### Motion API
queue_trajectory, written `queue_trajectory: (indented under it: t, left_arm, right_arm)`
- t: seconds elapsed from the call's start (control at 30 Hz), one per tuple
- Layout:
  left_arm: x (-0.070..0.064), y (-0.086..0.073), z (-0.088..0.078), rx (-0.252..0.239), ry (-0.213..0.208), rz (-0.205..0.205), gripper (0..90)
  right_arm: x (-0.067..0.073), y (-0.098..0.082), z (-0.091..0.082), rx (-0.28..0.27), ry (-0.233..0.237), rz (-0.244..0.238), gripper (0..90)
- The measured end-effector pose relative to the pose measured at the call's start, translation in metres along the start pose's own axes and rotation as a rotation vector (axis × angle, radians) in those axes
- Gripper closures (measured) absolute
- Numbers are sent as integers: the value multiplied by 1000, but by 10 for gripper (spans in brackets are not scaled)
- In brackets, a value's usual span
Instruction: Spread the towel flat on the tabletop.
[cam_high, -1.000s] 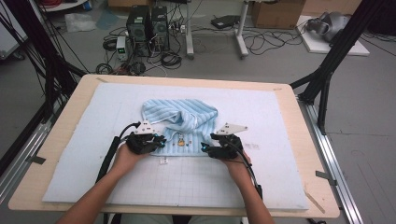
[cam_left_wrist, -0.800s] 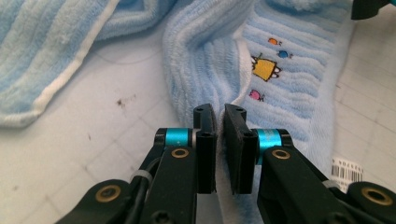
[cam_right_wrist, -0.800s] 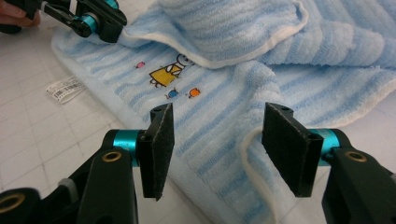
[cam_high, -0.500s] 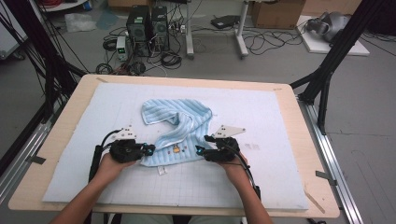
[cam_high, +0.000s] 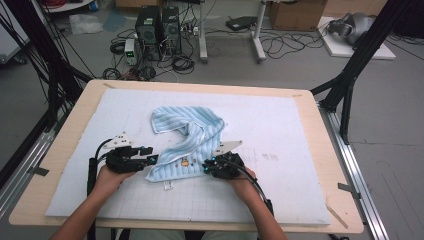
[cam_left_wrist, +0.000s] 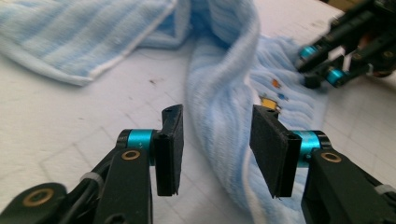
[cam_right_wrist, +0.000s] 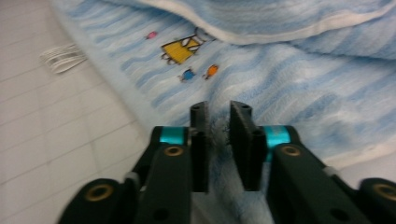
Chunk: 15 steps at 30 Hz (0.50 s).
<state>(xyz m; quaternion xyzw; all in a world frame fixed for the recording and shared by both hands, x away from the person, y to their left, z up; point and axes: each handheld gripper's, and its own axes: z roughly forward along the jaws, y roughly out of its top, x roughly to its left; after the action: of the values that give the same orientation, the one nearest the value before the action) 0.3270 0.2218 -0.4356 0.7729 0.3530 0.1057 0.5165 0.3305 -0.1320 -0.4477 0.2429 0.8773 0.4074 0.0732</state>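
Observation:
A light blue striped towel lies crumpled on the white mat; its near end, with a small embroidered picture, is spread flat between the two hands. My left gripper sits at that end's left edge. Its jaws have just been opening and now stand open, with the towel lying on the mat between and beyond them, untouched by the pads. My right gripper is at the right edge. Its jaws have just been closing and now pinch a fold of towel between the pads.
A white care label sticks out from the towel's near edge. The white mat covers most of the wooden table. Black frame posts stand at both sides, with computers and cables on the floor beyond.
My left hand moved left and nearer, drawing the towel's near end out flat, then its jaws opened. My right hand shifted slightly left and its jaws closed on the towel.

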Motion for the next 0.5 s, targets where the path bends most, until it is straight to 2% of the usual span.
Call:
queue_trajectory:
  t: [0.03,0.17,0.3,0.5]
  left_arm:
    - [1,0,-1,-6,8,-4,524]
    - [5,2,-2,-20,34,-13,501]
    - [7,4,-1,-24,47,-10,501]
    - [9,6,5,-19,62,-3,499]
  right_arm:
    - [0,-1,-1,5,32,1,830]
    - [6,-5,-7,28,110,-22,837]
    - [16,-10,-14,52,178,-55,837]
    - [31,-25,-29,74,292,-73,829]
